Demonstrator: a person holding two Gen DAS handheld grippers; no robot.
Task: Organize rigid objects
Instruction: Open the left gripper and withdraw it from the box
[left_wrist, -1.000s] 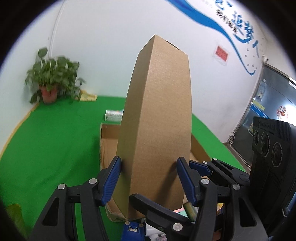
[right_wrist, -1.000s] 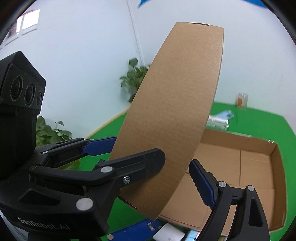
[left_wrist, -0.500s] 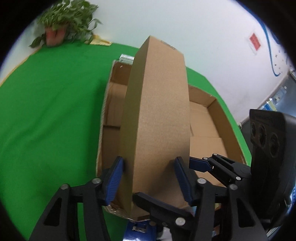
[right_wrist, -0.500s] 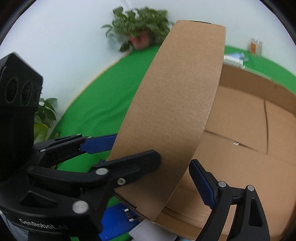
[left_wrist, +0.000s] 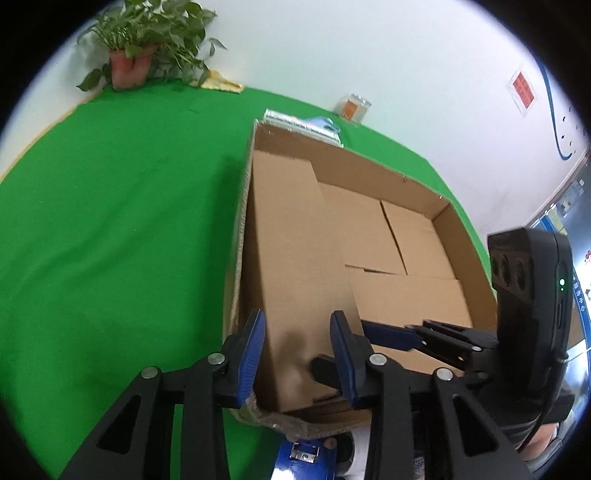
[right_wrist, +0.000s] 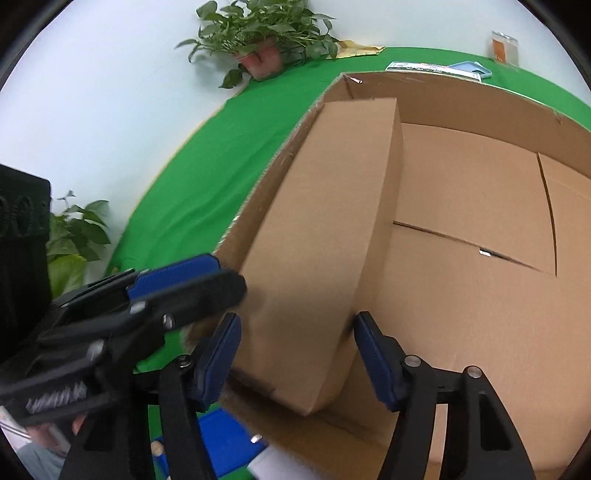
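Seating long box (left_wrist: 295, 266) flat against left wall of open carton (left_wrist: 461, 236); left gripper (left_wrist: 297, 354) closing on it, right gripper (right_wrist: 295, 354) closing around it, pads apparently clear.

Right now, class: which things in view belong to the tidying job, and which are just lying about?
Part of the job:
- long cardboard box, lying in the tray along its left wall
- big open cardboard tray
- left tongs, closing on the box
- right tongs, closing around it

Just lying about:
- potted plant
- small jar
- flat packet
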